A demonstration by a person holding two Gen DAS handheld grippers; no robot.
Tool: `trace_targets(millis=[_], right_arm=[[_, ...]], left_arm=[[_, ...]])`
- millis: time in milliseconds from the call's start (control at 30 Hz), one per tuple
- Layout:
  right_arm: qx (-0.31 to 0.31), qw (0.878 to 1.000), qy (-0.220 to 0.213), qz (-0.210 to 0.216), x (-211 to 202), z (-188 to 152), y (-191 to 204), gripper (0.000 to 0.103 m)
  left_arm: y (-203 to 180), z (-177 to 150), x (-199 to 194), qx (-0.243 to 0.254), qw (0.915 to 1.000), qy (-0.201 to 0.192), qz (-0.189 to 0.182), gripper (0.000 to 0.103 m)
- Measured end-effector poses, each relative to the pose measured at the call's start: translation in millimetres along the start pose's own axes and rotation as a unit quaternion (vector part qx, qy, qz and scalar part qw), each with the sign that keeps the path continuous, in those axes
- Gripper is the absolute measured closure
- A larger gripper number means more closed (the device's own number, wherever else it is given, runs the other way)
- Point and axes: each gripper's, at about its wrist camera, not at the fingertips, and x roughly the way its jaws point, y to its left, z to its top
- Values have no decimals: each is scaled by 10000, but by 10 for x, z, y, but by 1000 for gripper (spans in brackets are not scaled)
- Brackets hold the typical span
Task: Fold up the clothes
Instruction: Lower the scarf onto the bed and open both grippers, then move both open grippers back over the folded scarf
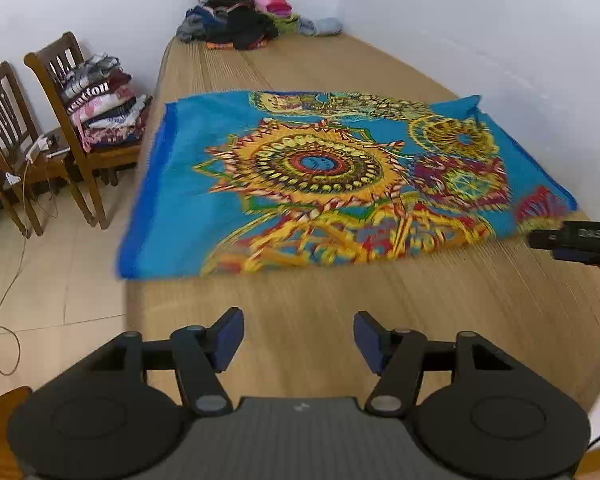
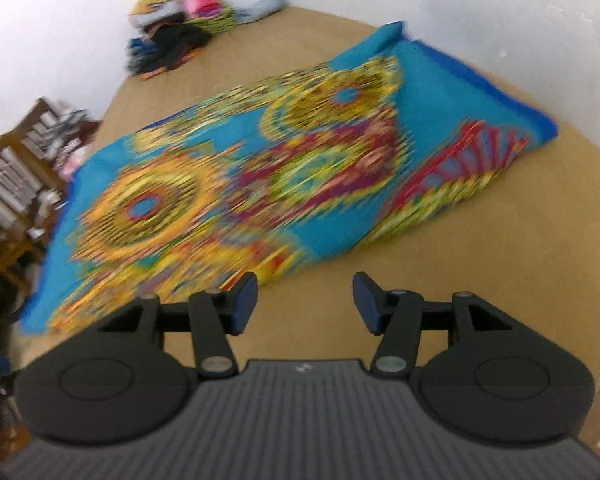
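The left tongs (image 1: 299,340) stand wide apart and hold nothing; both blue pads (image 1: 229,338) hang above the bare woven mat of the bed (image 1: 300,296). The right tongs (image 2: 305,303) are likewise spread wide and empty, above bare mat at the near edge of the cloth.

The blue patterned cloth (image 1: 320,168) lies spread on the bed, filling the centre of the left wrist view from 9 o'clock to 3 o'clock. It carries large yellow, red and green circular motifs on a blue ground. Its left edge hangs over the side of the bed at 9 o'clock. In the right wrist view the same cloth (image 2: 260,168) runs from 8 o'clock to 2 o'clock, with a folded-over flap at its right end; this view is motion-blurred, so fine detail cannot be read.

The right tongs also show in the left wrist view as a dark body (image 1: 580,240) at 3 o'clock, just beside the cloth's right corner.

A pile of unfolded clothes (image 1: 240,16) sits at the far corner of the bed at 12 o'clock, against the white wall. Two wooden chairs stand on the tiled floor at 9 o'clock; the nearer chair (image 1: 60,80) carries a stack of folded clothes (image 1: 104,108).
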Motion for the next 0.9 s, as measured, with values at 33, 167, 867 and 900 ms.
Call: trace_targets(millis=[33,167,867,900], right_arm=[[-28,10000,-19,22,-78,-94,110,48],[-262,9997,-6,23,-268,-312,477,48],[1418,9858,39,-897,250,-744,1810,45],[1531,9825,3,-1060,237,-775,1905,45]], left_arm=[[79,-26,-83,25,10000,-27,7,37],[407,71,-183,-80,9998,-146,-103,36],[1343,1130,1108,1306,9883,335,-714,34],[1390,1165,1180,1375,9861,349,-866,34]])
